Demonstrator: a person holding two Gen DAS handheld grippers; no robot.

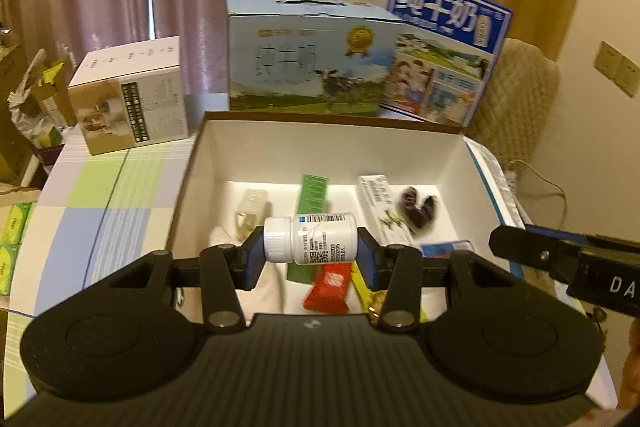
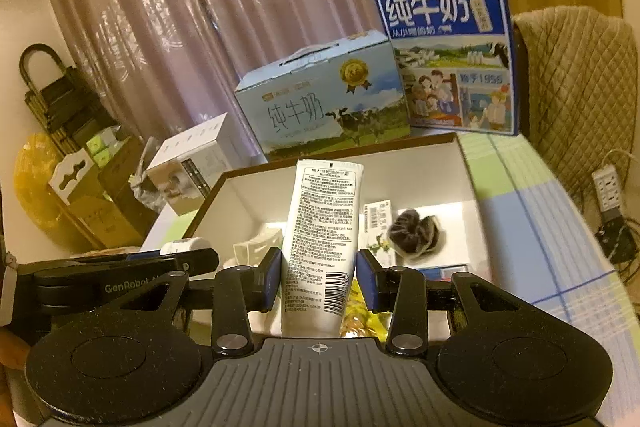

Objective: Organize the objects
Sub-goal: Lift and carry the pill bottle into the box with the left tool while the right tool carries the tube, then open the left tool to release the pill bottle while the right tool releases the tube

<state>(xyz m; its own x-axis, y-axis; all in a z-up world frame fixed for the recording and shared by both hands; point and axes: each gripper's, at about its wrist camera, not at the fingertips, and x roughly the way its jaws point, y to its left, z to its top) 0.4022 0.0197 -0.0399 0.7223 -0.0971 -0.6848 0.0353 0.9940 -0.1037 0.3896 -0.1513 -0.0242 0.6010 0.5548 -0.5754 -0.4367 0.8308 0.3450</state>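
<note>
My left gripper (image 1: 310,249) is shut on a white pill bottle (image 1: 324,237), held sideways with its cap to the left, above the near end of an open white box (image 1: 320,151). Inside the box lie a green pack (image 1: 313,193), a white carton (image 1: 380,207), a dark scrunchie (image 1: 418,209) and a red packet (image 1: 330,287). My right gripper (image 2: 320,267) is shut on a white printed tube (image 2: 324,211), upright over the same box (image 2: 440,179). Each gripper shows at the edge of the other's view: the right one (image 1: 560,259) and the left one (image 2: 120,267).
Behind the open box stand a pale blue milk case (image 1: 308,59), a dark blue milk case (image 1: 444,47) and a white appliance box (image 1: 132,95). A checked tablecloth (image 1: 100,207) covers the table. A quilted chair (image 2: 580,75) and a power strip (image 2: 608,187) are at the right.
</note>
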